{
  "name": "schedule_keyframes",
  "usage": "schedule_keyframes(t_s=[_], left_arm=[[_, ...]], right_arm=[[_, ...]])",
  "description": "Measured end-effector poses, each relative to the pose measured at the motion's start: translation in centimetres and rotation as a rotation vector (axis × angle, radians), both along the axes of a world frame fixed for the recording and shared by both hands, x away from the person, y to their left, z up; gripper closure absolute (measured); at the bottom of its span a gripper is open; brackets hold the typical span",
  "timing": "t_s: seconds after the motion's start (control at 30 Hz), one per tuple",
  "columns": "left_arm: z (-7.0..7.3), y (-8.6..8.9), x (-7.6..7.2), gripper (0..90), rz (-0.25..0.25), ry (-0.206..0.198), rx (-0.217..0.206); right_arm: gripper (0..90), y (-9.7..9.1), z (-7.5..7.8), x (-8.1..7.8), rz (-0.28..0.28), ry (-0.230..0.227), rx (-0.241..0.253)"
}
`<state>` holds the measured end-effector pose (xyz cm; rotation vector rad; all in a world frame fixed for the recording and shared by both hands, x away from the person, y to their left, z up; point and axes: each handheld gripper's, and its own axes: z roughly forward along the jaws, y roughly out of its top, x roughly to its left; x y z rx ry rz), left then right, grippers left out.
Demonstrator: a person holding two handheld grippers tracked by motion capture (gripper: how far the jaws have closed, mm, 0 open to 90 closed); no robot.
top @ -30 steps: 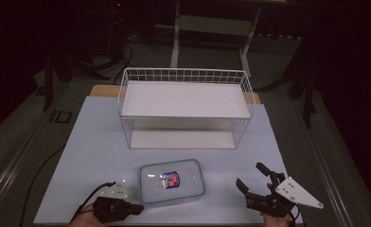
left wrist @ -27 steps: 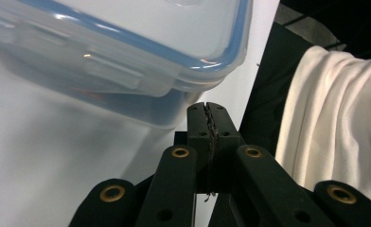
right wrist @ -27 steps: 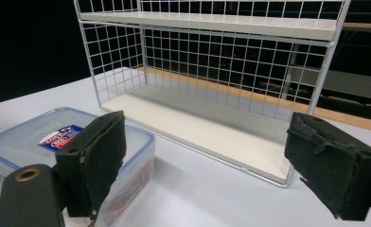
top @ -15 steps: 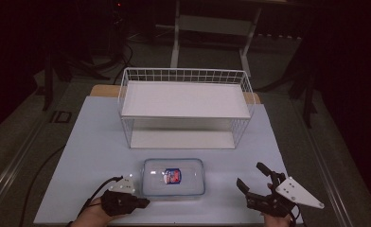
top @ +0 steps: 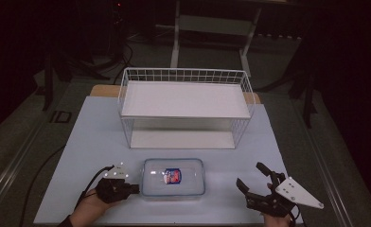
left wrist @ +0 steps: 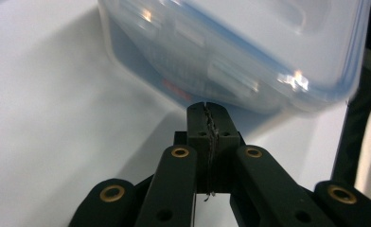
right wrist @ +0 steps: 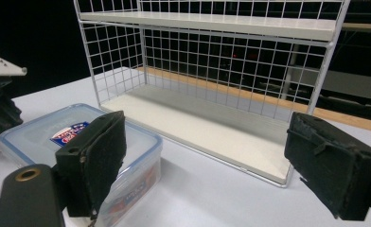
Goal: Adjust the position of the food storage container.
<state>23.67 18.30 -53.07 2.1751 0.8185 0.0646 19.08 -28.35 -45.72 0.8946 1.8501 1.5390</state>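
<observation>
Left gripper (top: 132, 188): jaws pressed together, nothing between them, tips at the left end wall of the clear lidded food container (top: 174, 177); contact unclear. Left hand (top: 88, 206) low at the near table edge. Right gripper (top: 254, 184): jaws wide apart, empty, aimed up-left, well right of the container. Container sits on the white table (top: 93, 137), just in front of the white wire two-tier shelf (top: 186, 99).

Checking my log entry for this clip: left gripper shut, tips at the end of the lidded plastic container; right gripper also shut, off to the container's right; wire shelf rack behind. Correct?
One error: the right gripper is open, its jaws spread wide apart in the right gripper view. The rest holds: the left gripper is shut at the container, with the wire shelf rack behind.
</observation>
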Motion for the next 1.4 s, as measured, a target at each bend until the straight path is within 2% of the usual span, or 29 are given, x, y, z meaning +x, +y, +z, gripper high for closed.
schedule_keyframes(t_s=[0.17, 0.57, 0.7, 0.87, 0.93, 0.97, 1.03, 1.13, 1.3, 1.33, 1.37, 1.4], left_arm=[[0.0, -0.4, 0.5, 88.9, -0.004, 0.003, -0.004], [0.0, -3.2, 1.6, 88.9, -0.047, -0.002, -0.005], [0.0, -4.0, 2.0, 88.9, -0.069, -0.016, 0.001], [-0.2, -4.1, 2.4, 88.8, -0.068, -0.006, -0.007], [-0.2, -3.8, 2.3, 87.6, -0.065, -0.007, 0.005], [-0.2, -3.7, 2.3, 81.2, -0.058, -0.006, 0.005], [0.0, -3.2, 2.2, 77.0, -0.053, -0.01, 0.01], [0.6, -2.3, 1.9, 64.1, -0.027, -0.008, -0.023], [2.4, -1.4, 1.5, 40.7, -0.019, 0.002, -0.168], [2.7, -1.3, 1.4, 34.7, -0.019, -0.003, -0.191], [2.9, -1.3, 1.3, 27.5, -0.041, 0.002, -0.217], [3.3, -1.4, 1.3, 18.1, -0.042, 0.007, -0.229]], right_arm=[[13.4, 0.0, 0.0, 0.0, 0.001, 0.002, -0.002], [13.4, 0.0, -0.1, 0.1, 0.0, 0.003, -0.004], [13.4, 0.0, -0.1, 0.0, 0.0, 0.001, -0.005], [13.4, 0.0, -0.1, 0.1, 0.001, 0.005, -0.005], [13.4, 0.0, -0.1, 0.1, 0.002, 0.007, -0.004], [13.4, 0.1, -0.1, 0.1, 0.001, 0.006, -0.005], [13.4, 0.2, -0.1, 0.0, -0.005, 0.003, -0.011], [13.4, 0.3, -0.1, 0.0, -0.002, 0.0, -0.013], [13.4, 0.7, -0.4, 0.2, 0.026, 0.007, -0.017], [13.4, 0.9, -0.4, 0.3, 0.028, 0.01, -0.026], [13.4, 1.0, -0.5, 0.3, 0.031, 0.01, -0.03], [13.1, 1.2, -0.5, 0.3, 0.033, 0.009, -0.04]])
